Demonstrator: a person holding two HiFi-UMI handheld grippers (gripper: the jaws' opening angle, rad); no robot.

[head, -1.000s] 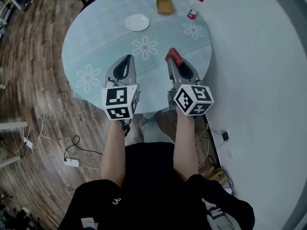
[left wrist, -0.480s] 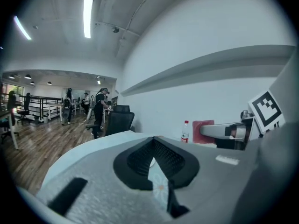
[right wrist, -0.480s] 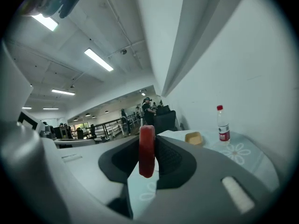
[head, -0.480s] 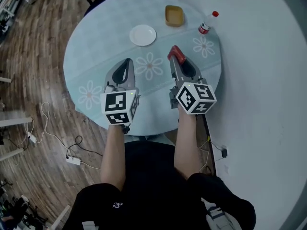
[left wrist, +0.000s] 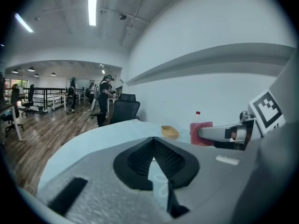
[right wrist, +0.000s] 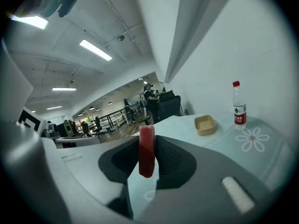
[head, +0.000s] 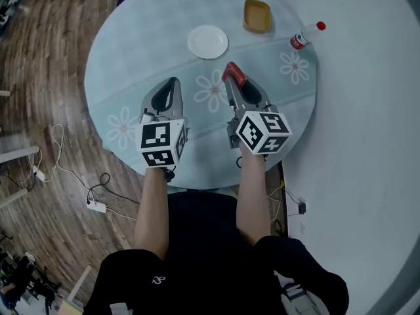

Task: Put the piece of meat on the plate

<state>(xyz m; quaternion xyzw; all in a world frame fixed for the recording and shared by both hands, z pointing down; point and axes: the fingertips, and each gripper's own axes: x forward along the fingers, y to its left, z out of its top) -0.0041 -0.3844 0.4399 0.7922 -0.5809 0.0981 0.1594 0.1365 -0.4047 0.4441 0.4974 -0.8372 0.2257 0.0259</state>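
Note:
A small white plate sits empty on the far half of the round table, which wears a pale blue cloth with daisies. My right gripper is shut on a flat red piece of meat, held on edge between the pads above the cloth. It hangs near and to the right of the plate. My left gripper hovers beside it to the left, its jaws shut with nothing between them. The plate shows in neither gripper view.
A shallow yellow dish and a red-capped water bottle stand at the table's far right, by the white wall; both show in the right gripper view, dish and bottle. Cables lie on the wood floor to the left.
Both grippers have moved forward over the table, closer to the plate, the right one still carrying the meat. Their jaws have not changed.

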